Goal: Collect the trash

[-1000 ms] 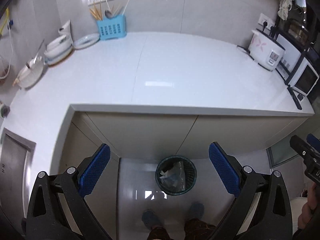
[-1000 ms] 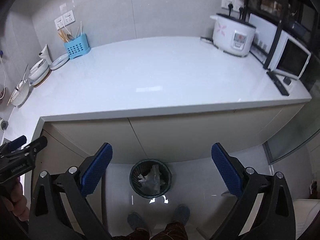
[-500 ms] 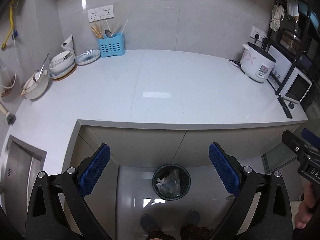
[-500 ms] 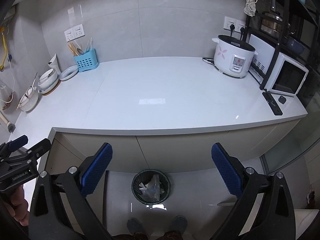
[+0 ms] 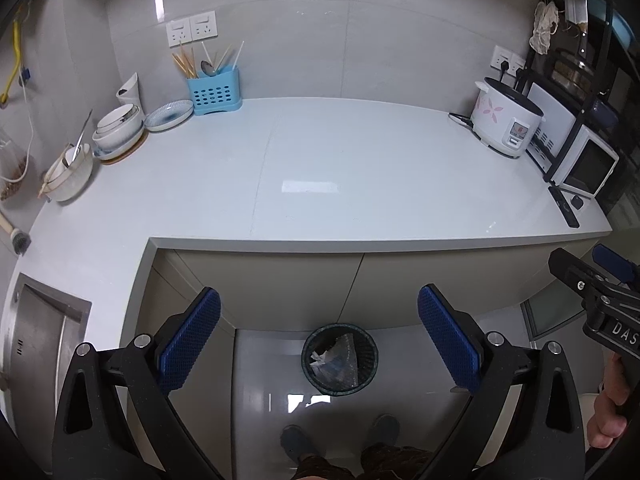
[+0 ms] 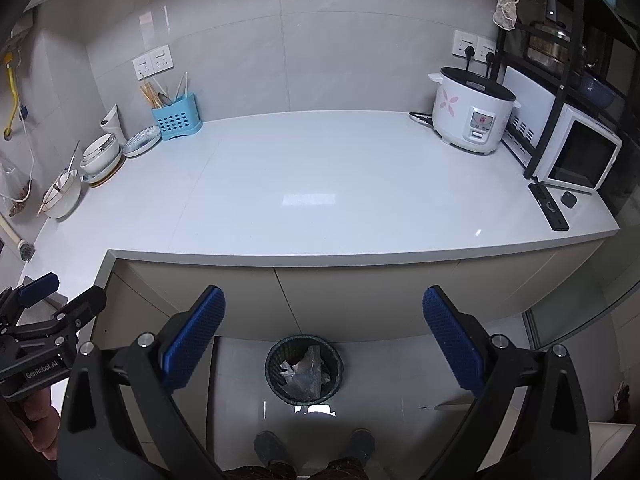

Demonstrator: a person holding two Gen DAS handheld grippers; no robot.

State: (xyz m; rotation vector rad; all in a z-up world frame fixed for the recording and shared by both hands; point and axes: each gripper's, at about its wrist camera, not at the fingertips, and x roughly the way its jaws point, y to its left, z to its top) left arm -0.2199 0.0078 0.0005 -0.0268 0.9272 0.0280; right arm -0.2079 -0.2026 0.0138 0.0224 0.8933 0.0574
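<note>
Both cameras have lifted and tipped up since a second ago, so more of the wall shows and the bin (image 5: 339,359) looks smaller and lower in view. I hold the left gripper (image 5: 319,336) and the right gripper (image 6: 323,338) spread wide with nothing between their blue pads, both well above the floor in front of the counter (image 5: 360,168). That bin stands on the floor against the cabinet doors, just ahead of my shoes, with crumpled plastic and paper (image 6: 302,372) already in it. I see no loose trash on the counter; only bowls (image 5: 116,128), a blue utensil holder (image 5: 214,92), a rice cooker (image 6: 472,120) and remotes (image 6: 548,206) at its edges. To do this well, I think I should scan the corners slowly before I call it done, and keep both grippers clear of the dishes.
</note>
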